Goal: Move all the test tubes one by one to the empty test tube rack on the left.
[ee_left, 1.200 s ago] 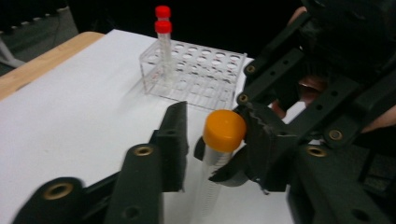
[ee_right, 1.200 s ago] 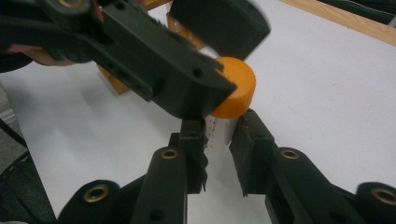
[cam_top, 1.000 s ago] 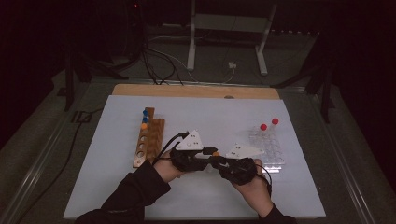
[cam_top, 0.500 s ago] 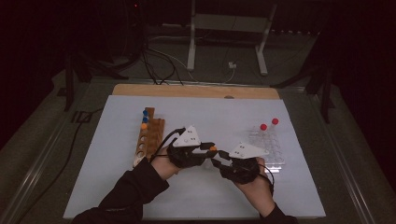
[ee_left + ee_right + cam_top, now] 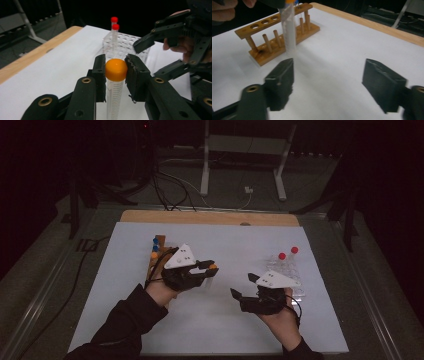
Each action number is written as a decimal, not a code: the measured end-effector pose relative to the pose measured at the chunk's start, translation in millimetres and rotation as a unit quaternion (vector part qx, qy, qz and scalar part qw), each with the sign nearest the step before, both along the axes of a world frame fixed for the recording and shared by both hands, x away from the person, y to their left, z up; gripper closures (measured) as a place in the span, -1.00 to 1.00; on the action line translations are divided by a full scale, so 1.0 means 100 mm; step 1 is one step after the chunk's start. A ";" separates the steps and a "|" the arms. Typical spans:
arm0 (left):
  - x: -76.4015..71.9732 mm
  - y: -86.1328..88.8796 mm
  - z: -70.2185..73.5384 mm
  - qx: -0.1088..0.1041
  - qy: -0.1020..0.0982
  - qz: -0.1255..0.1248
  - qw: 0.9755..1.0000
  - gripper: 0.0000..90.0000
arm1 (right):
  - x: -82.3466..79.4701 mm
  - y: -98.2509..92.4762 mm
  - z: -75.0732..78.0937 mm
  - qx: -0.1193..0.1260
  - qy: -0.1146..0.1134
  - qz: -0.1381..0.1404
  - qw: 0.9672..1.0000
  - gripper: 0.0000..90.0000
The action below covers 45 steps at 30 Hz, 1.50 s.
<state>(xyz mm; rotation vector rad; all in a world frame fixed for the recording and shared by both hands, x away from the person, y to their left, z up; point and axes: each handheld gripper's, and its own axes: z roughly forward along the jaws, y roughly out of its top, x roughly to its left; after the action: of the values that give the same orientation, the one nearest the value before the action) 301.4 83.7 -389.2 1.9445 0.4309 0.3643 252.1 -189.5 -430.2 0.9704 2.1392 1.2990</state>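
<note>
My left gripper (image 5: 212, 268) is shut on the orange cap of a clear graduated tube (image 5: 115, 69), which hangs upright above the white mat. Its pads press the cap from both sides (image 5: 115, 65). In the right gripper view the same tube (image 5: 288, 32) hangs in front of the wooden rack (image 5: 279, 37). My right gripper (image 5: 241, 285) sits a little to the right and nearer the person. Its jaws have just been opening and now stand wide apart (image 5: 329, 82) with nothing between them.
The wooden rack (image 5: 155, 260) at the left holds several blue- and orange-capped tubes. A clear plastic rack (image 5: 285, 272) at the right carries two red-capped tubes (image 5: 282, 256). A white mat (image 5: 225, 320) covers the table, and a wooden strip (image 5: 210, 217) lines its far edge.
The two grippers, close together over the mat's middle before, have drawn apart. The right gripper opened and let go; the left one moved left and up with the tube.
</note>
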 end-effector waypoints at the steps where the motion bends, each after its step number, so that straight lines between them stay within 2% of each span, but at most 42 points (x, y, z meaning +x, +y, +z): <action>1: 0.01 0.04 0.01 -0.003 0.002 0.004 1.000 0.59 | 0.00 -0.01 0.01 0.005 -0.001 -0.008 1.000 -0.65; 3: 0.02 0.11 0.03 -0.006 0.001 0.015 1.000 0.60 | -0.01 -0.03 0.02 0.017 -0.005 -0.018 1.000 -0.76; 7: 0.03 0.27 0.08 -0.009 -0.008 0.037 0.999 0.60 | 0.00 -0.04 0.04 0.025 -0.005 -0.030 0.999 -0.93; 9: 0.04 0.35 0.11 -0.009 -0.012 0.050 0.999 0.60 | 0.00 -0.06 0.04 0.028 -0.003 -0.028 0.999 -1.00; 12: 0.04 0.49 0.15 -0.008 -0.020 0.071 0.997 0.60 | -0.01 -0.08 0.05 0.034 -0.002 -0.018 0.999 -1.00; 17: 0.04 0.75 0.19 -0.009 -0.025 0.109 0.994 0.60 | -0.01 -0.08 0.04 0.036 -0.001 -0.009 0.999 -1.00; 21: 0.03 0.93 0.19 -0.014 -0.031 0.140 0.990 0.59 | -0.01 -0.07 0.04 0.035 -0.001 -0.008 0.999 -1.00; 22: 0.03 0.98 0.18 -0.011 -0.035 0.152 0.988 0.59 | -0.01 -0.07 0.04 0.035 -0.001 -0.008 0.999 -1.00; 23: 0.03 1.01 0.17 -0.010 -0.035 0.157 0.987 0.60 | -0.01 -0.07 0.04 0.034 0.000 -0.006 0.999 -1.00; 28: 0.04 1.16 0.10 -0.015 -0.037 0.192 0.981 0.59 | -0.01 -0.07 0.03 0.032 -0.002 -0.006 0.999 -1.00; 33: 0.07 1.23 -0.01 -0.015 -0.041 0.221 0.974 0.59 | 0.00 -0.07 0.02 0.032 0.000 -0.005 0.999 -1.00; 35: 0.09 1.25 -0.07 -0.030 -0.041 0.230 0.972 0.59 | -0.01 -0.07 0.02 0.032 0.001 -0.005 0.999 -1.00; 36: 0.09 1.26 -0.09 -0.031 -0.041 0.234 0.971 0.59 | -0.01 -0.07 0.02 0.032 0.000 -0.005 0.999 -1.00; 37: 0.10 1.26 -0.12 -0.031 -0.044 0.241 0.969 0.59 | -0.01 -0.07 0.03 0.032 0.000 -0.005 0.999 -1.00; 41: 0.13 1.29 -0.24 -0.034 -0.028 0.246 0.968 0.59 | 0.00 -0.08 0.02 0.032 0.001 -0.005 0.999 -1.00; 45: 0.15 1.28 -0.37 -0.023 -0.016 0.248 0.968 0.59 | -0.01 -0.07 0.01 0.028 0.001 -0.003 1.000 -1.00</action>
<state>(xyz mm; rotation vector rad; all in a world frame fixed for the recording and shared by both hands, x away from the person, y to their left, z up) 316.5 211.2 -426.0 1.7666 0.9008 0.6984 251.4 -196.9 -428.8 0.9995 2.1102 1.3632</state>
